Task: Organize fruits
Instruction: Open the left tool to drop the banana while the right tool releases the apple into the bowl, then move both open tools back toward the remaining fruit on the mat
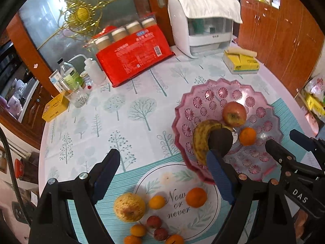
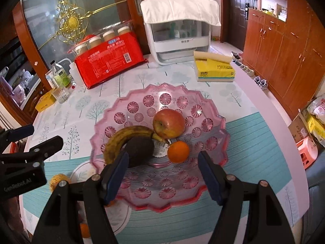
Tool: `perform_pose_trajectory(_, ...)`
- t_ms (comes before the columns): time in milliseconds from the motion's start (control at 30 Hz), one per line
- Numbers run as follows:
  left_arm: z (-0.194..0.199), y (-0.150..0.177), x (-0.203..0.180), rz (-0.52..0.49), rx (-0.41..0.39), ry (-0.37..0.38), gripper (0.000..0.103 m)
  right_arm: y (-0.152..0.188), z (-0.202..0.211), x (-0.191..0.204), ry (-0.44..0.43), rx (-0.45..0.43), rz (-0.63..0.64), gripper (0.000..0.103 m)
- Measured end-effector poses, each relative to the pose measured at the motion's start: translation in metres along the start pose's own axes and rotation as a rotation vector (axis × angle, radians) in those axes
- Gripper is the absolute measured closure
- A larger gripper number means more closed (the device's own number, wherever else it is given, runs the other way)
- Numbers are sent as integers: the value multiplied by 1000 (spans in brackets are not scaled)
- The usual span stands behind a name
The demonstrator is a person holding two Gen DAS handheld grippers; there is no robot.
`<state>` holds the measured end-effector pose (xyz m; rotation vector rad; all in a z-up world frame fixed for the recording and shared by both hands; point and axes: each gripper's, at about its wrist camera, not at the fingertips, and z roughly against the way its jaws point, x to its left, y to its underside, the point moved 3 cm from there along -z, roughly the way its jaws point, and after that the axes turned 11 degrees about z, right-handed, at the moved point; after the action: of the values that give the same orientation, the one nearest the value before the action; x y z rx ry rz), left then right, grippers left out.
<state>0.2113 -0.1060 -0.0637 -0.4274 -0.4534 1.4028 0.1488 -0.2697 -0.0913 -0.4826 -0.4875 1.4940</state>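
Observation:
A pink plastic fruit bowl (image 2: pixel 130 105) (image 1: pixel 205 95) holds a red apple (image 2: pixel 168 126) (image 1: pixel 234 113), a spotted banana (image 2: pixel 121 140) (image 1: pixel 200 140), a dark avocado (image 2: pixel 140 150) (image 1: pixel 220 140) and an orange (image 2: pixel 178 151) (image 1: pixel 247 136). My right gripper (image 2: pixel 163 174) is open and empty above the bowl's near part. My left gripper (image 1: pixel 164 175) is open and empty above loose fruit on the table: a yellowish apple (image 1: pixel 129 207), a large orange (image 1: pixel 196 197), small oranges (image 1: pixel 156 202) and red lychees (image 1: pixel 154 222).
At the table's back stand a red package (image 1: pixel 132 57), a white appliance (image 1: pixel 203 24), a yellow tissue box (image 1: pixel 240 63), bottles and a glass (image 1: pixel 77 81) and a small yellow box (image 1: pixel 54 106). Wooden cabinets (image 2: pixel 284 46) stand to the right.

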Motion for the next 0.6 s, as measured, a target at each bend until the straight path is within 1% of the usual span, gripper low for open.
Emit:
perform_pose_trajectory(233, 30, 5, 39, 27, -44, 36, 17, 0, 29, 29, 16, -29, -8, 32)
perform_pose_trajectory(367, 44, 12, 66, 37, -59, 51, 16, 2, 37, 47, 4, -26, -25, 32)
perform_pose_trajectory(600, 56, 25, 114, 66, -70, 71, 16, 11, 54, 82, 17, -31, -32, 32)
